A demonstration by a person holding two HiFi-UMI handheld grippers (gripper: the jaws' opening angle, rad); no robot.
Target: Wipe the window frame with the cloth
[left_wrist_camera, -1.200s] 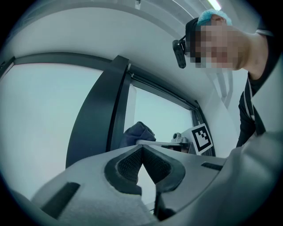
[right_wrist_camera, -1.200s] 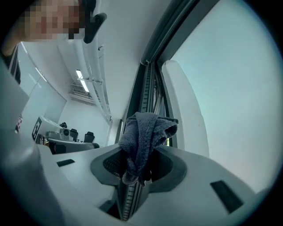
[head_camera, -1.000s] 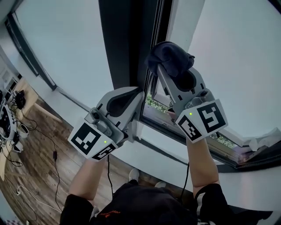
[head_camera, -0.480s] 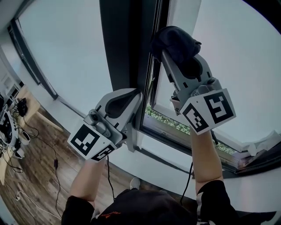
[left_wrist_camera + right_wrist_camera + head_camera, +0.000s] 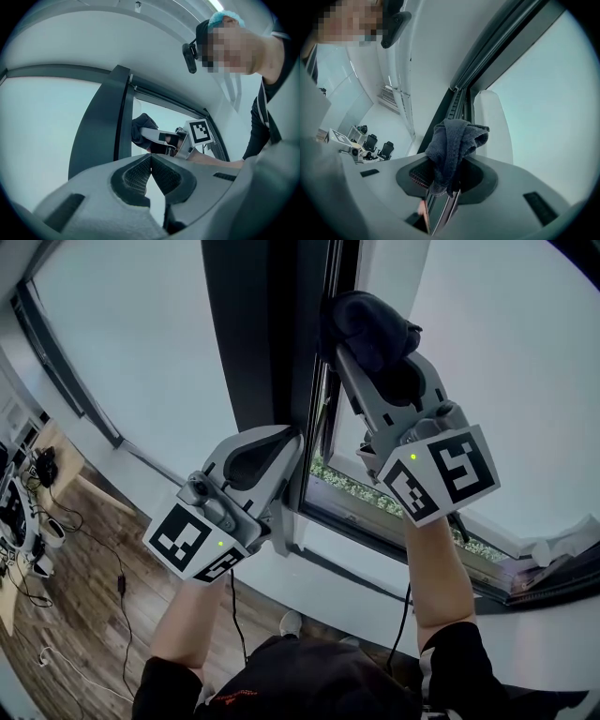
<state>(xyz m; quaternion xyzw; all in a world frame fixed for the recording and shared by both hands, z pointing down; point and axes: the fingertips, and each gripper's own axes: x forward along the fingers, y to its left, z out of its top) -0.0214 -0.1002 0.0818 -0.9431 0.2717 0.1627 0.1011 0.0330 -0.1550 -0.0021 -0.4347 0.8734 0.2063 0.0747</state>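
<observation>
Dark window frame (image 5: 267, 334) runs upright through the middle, with pale glass (image 5: 141, 343) left of it and more glass on the right. A narrow opening at the frame's right edge shows some greenery low down. Wooden floor (image 5: 84, 559) lies far below at the left.

Right gripper (image 5: 354, 345) is raised high on the right side. Its jaws are clamped on a dark grey cloth (image 5: 370, 322), nearly closed with only the fabric between them. The right gripper view shows the cloth bunched up out of the jaws. The cloth's left side presses against the frame's right edge, up high.

Left gripper (image 5: 298, 442) is lower, just beside the lower part of the frame; contact unclear. Its jaws are together at the tips with nothing between them, clear in the left gripper view.

A thin black cable (image 5: 117, 573) trails on the floor at the left.
</observation>
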